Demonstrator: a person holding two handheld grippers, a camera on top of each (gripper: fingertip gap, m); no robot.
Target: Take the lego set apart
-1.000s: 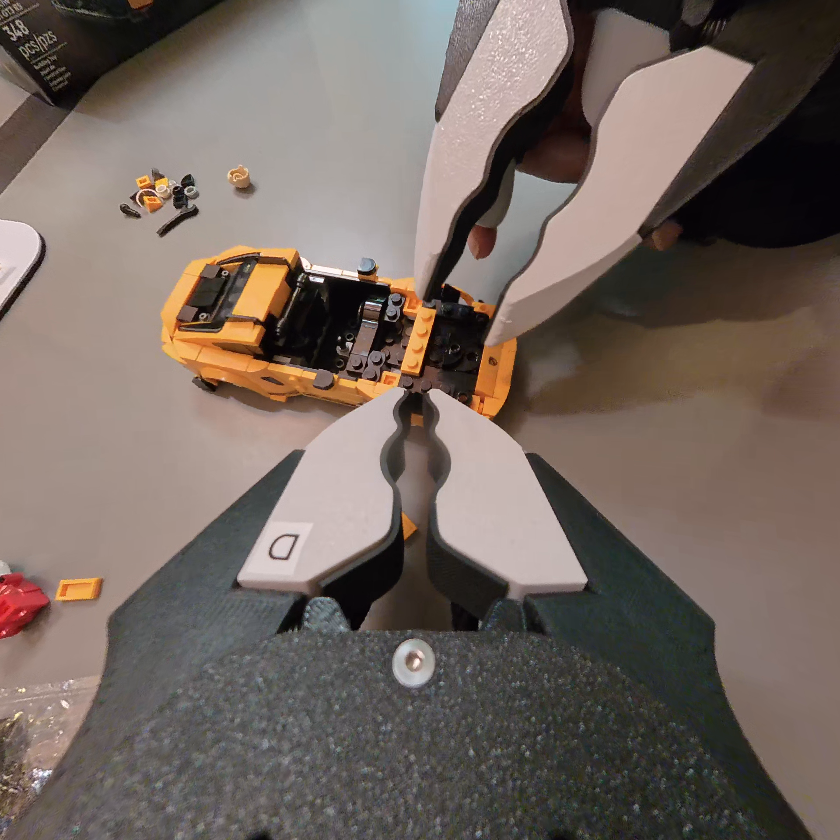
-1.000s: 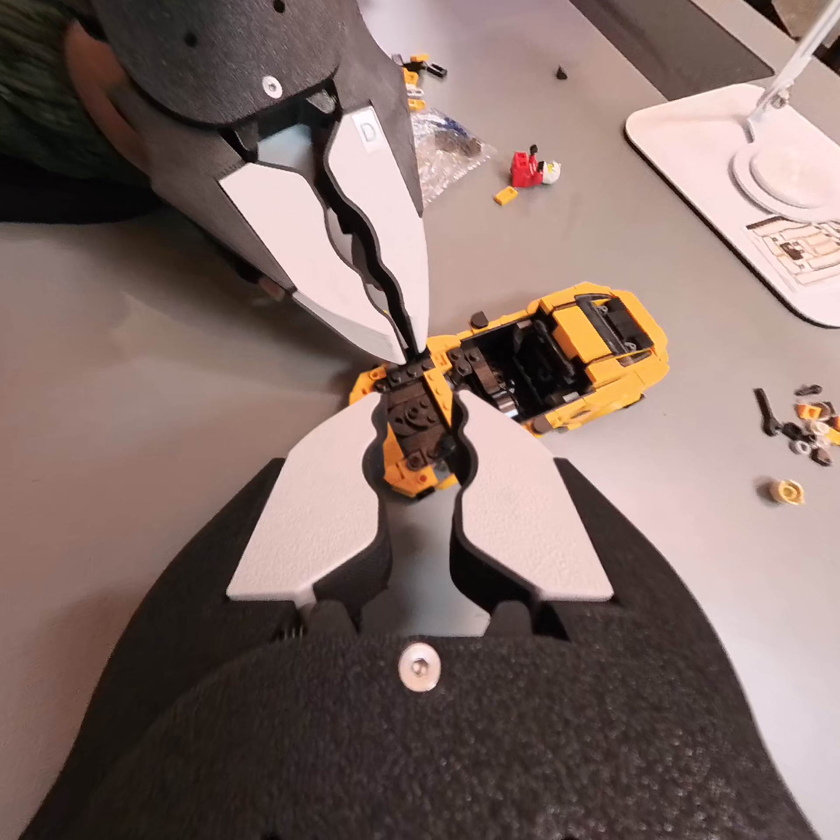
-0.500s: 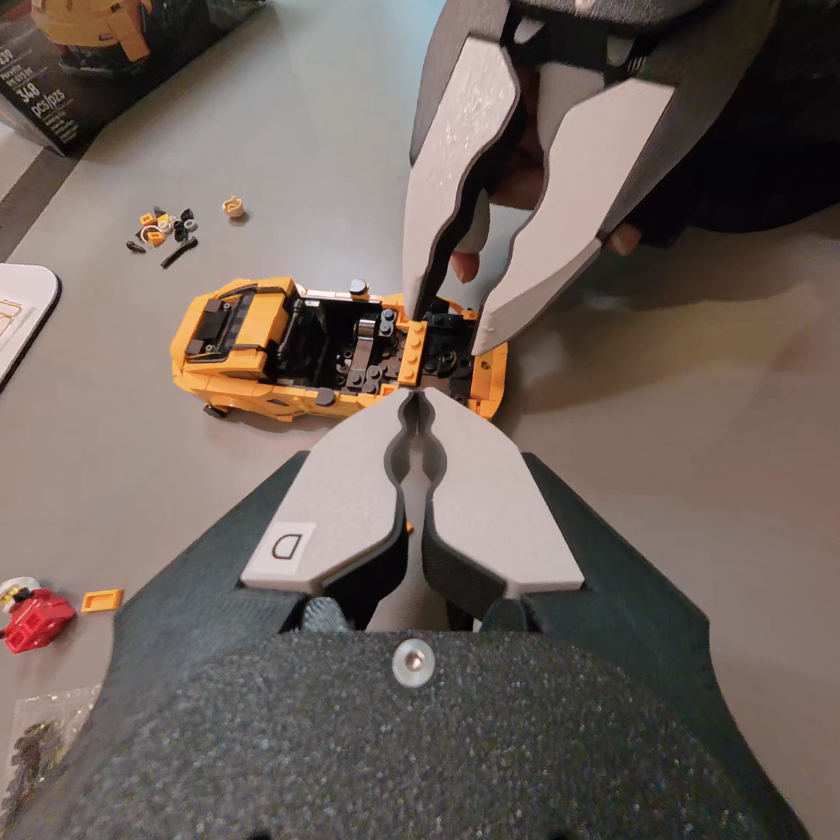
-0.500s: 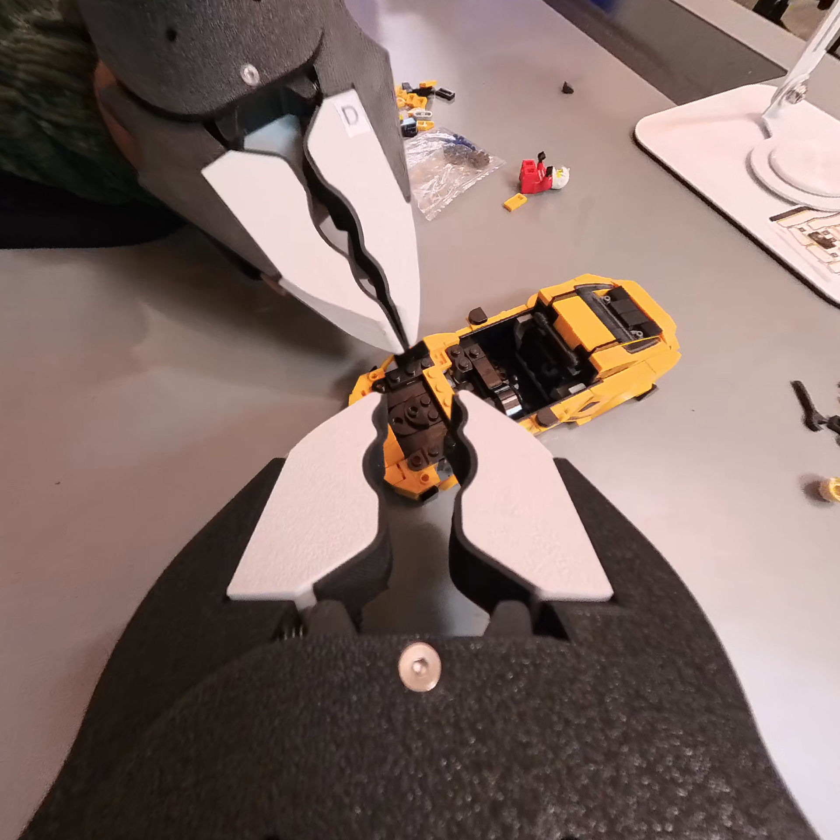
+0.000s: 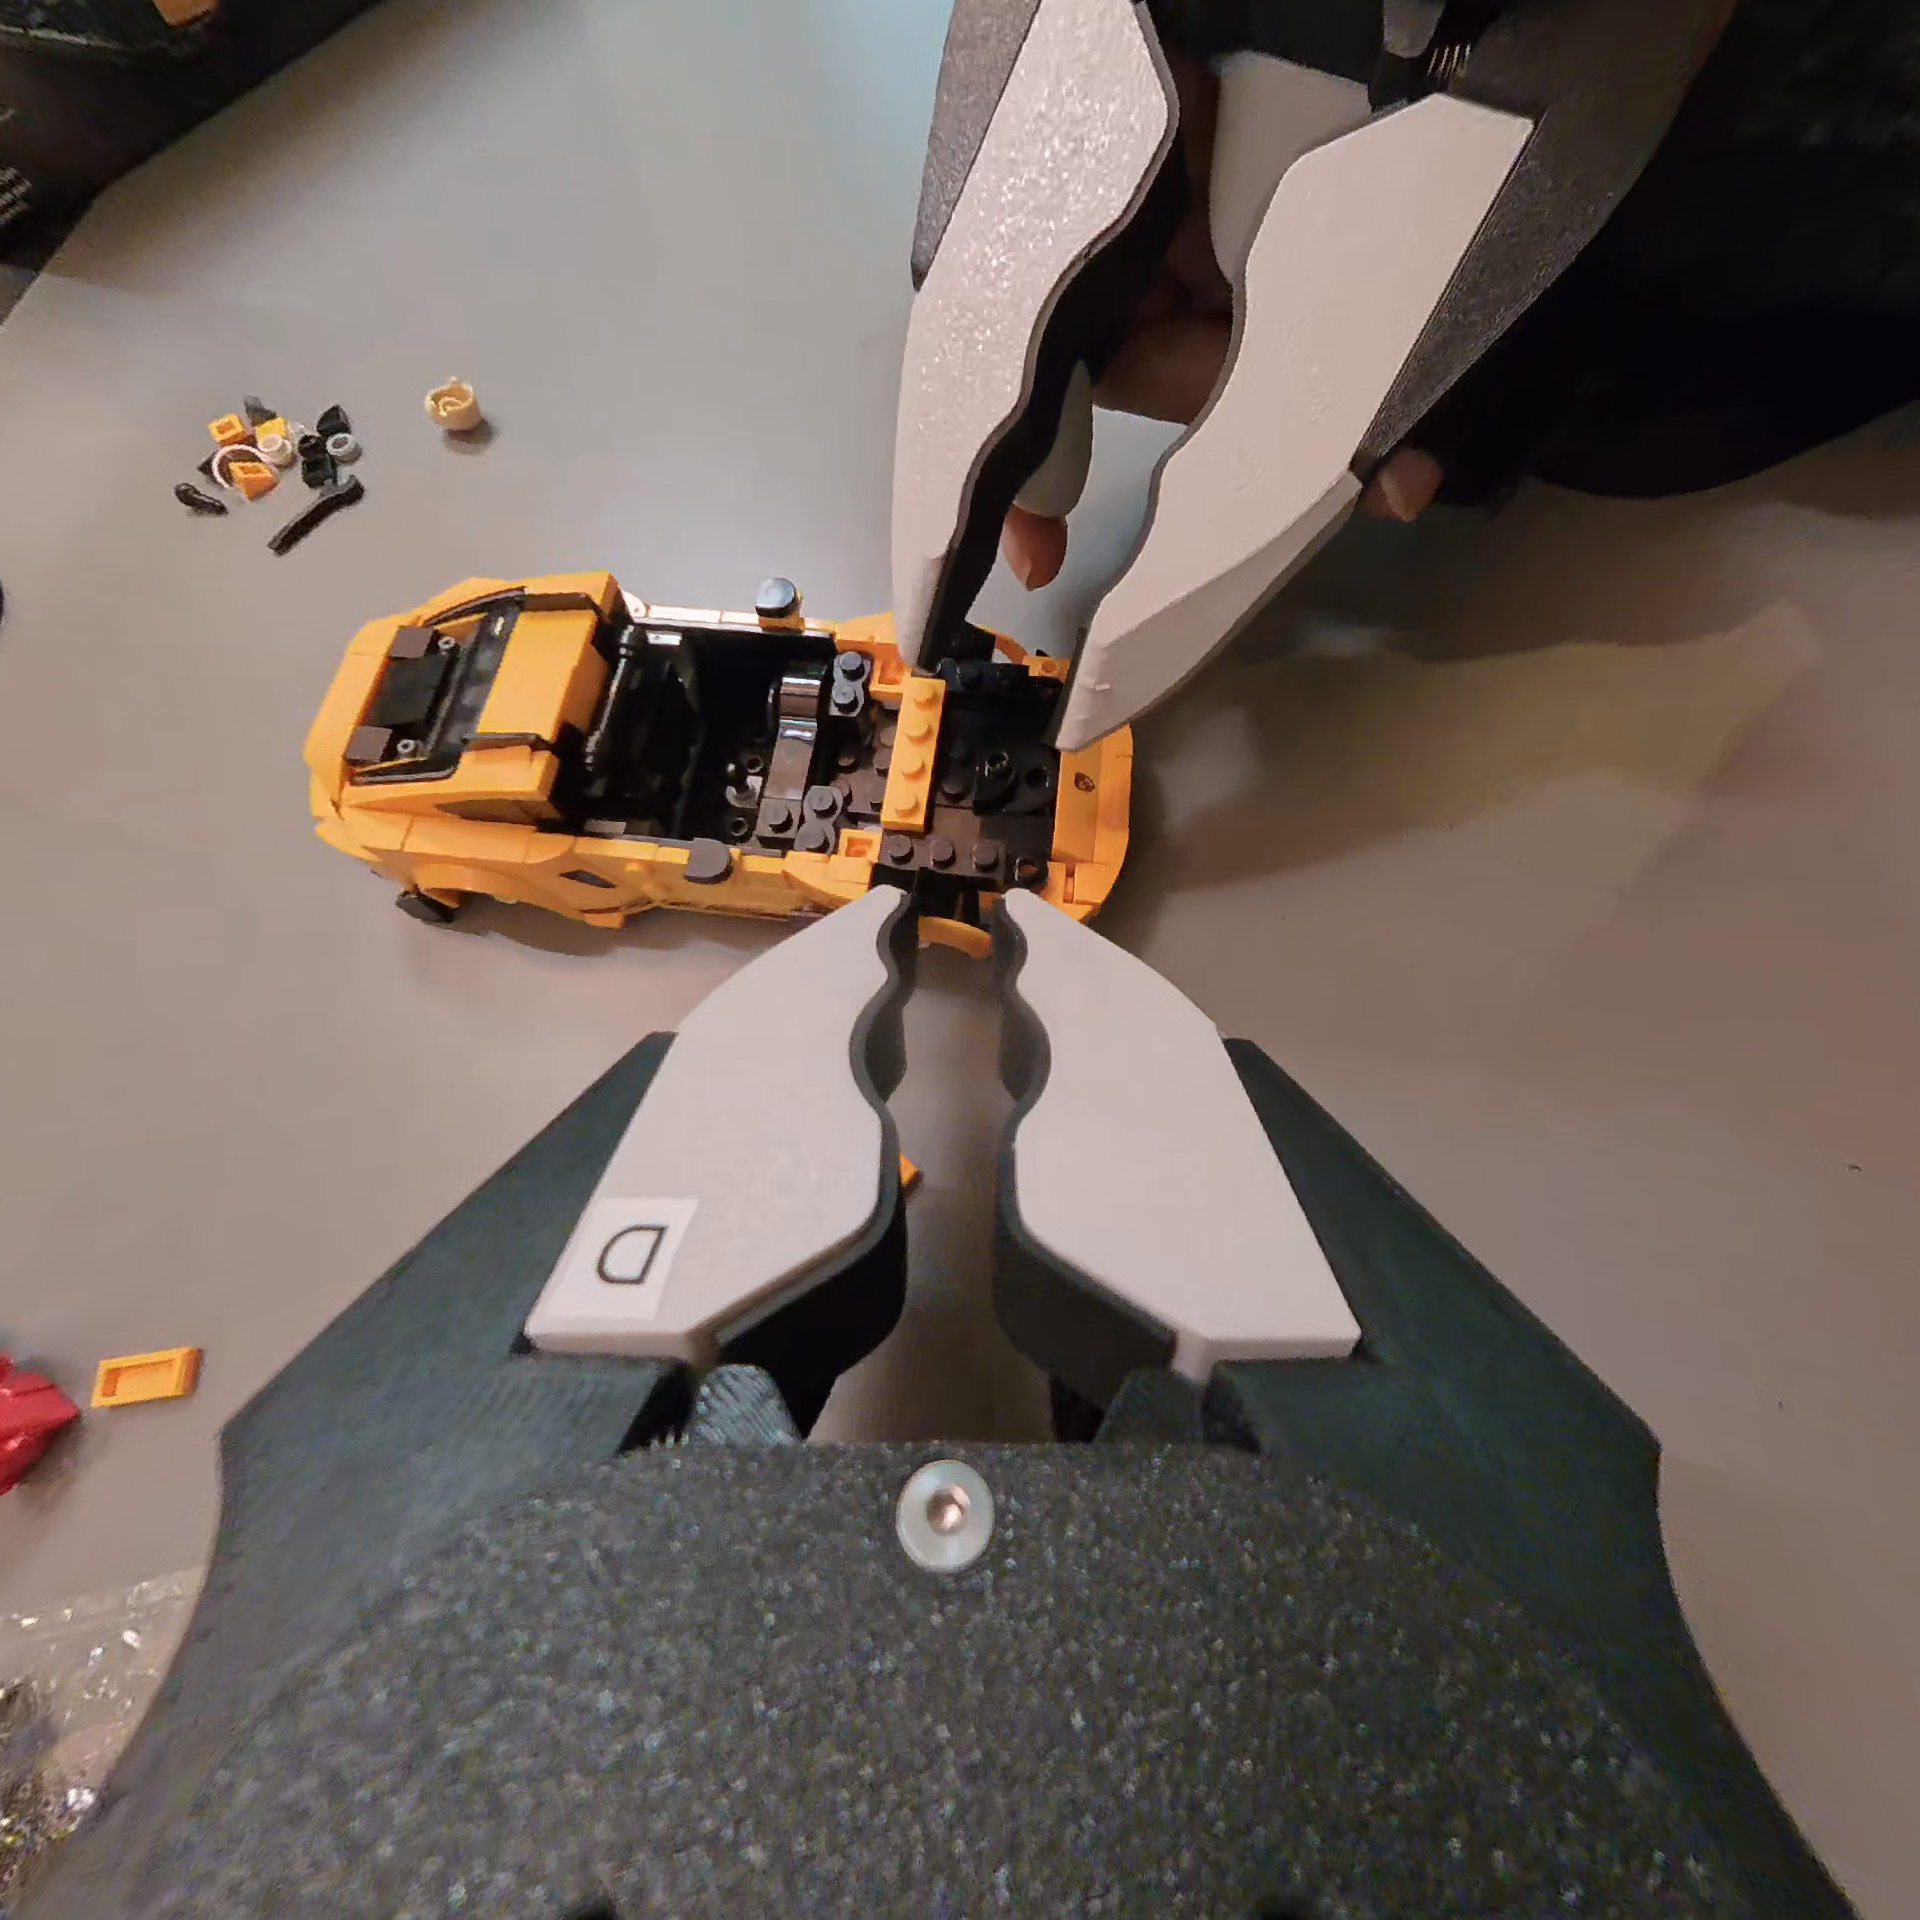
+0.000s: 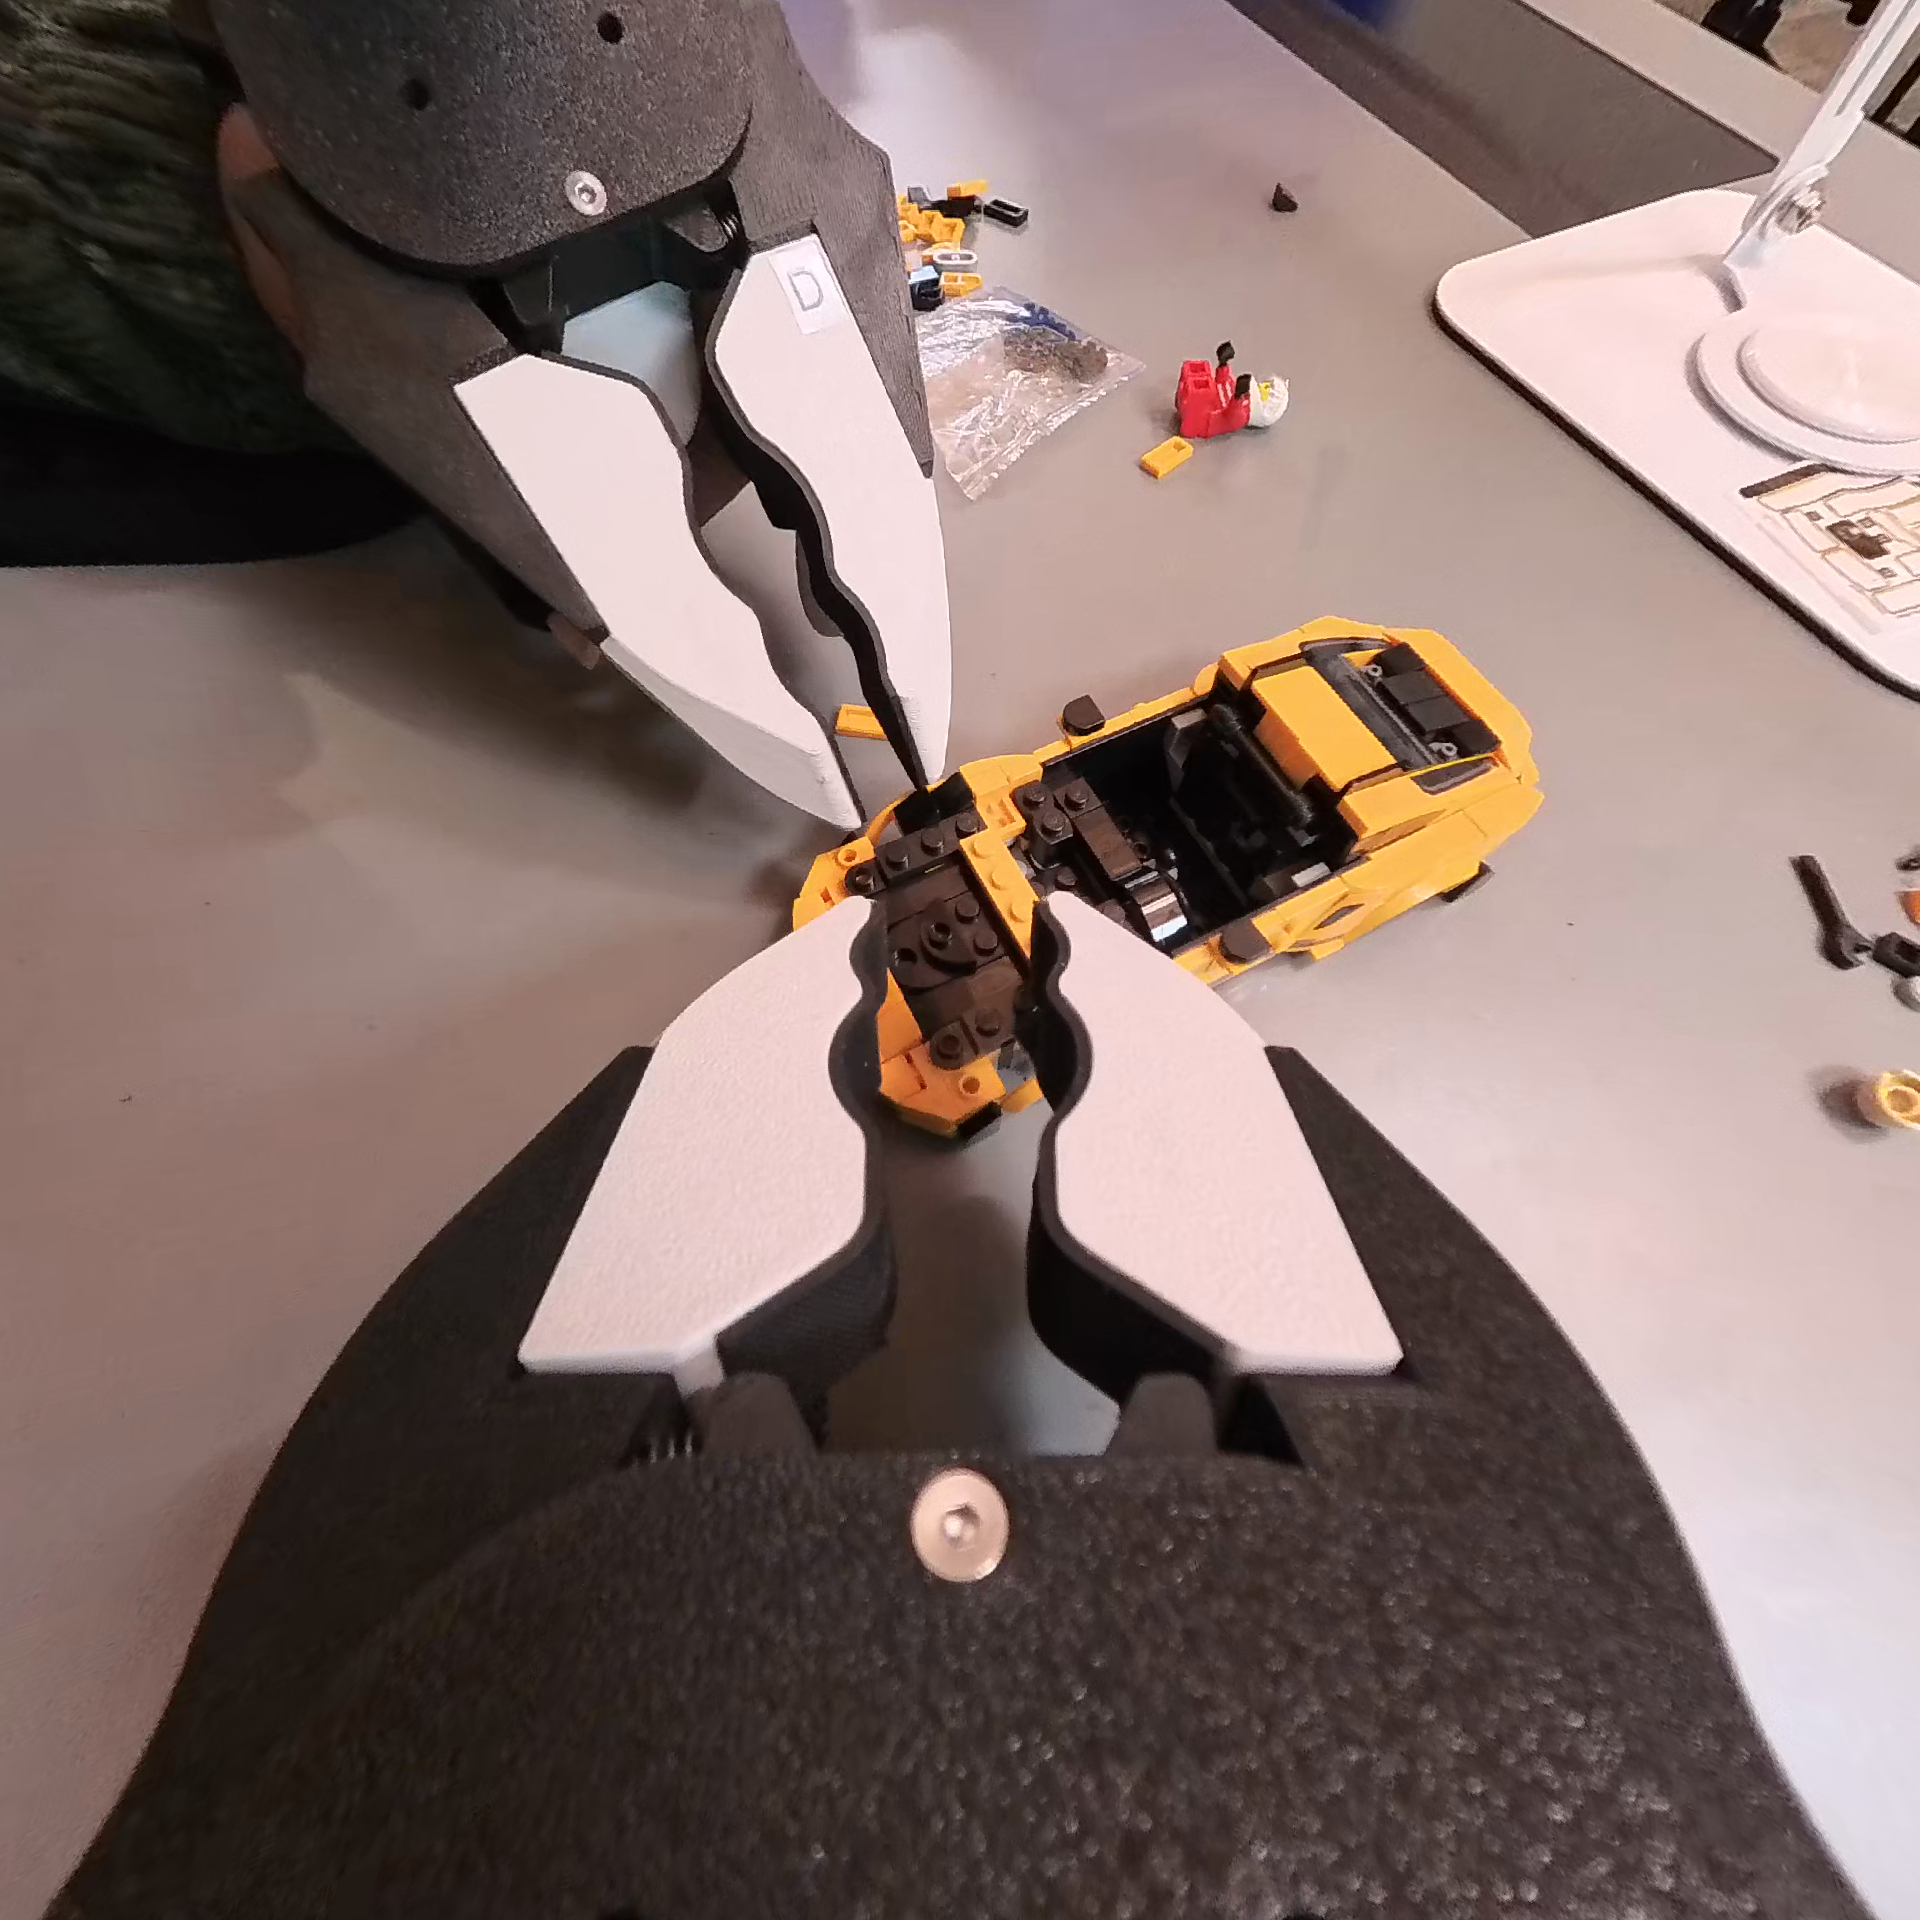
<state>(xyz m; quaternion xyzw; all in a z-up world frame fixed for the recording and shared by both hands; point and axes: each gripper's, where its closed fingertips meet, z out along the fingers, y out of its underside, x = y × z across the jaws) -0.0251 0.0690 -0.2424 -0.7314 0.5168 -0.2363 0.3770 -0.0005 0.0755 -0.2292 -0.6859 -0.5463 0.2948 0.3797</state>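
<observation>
The yellow lego car (image 5: 717,769) is sitting on the grey worktop (image 5: 1455,1039), roof off, black interior showing. The right gripper (image 6: 951,925) is straddling the car's nose, jaws partly open with a tip at each side; whether they are pressing it is hard to tell. The left gripper (image 5: 948,909) is resting at the nose's near edge, jaws slightly parted around a black piece there; contact is unclear. Loose small parts (image 5: 270,462) are lying beyond the car's tail. A red piece (image 5: 26,1423) is being cut off by the frame edge.
</observation>
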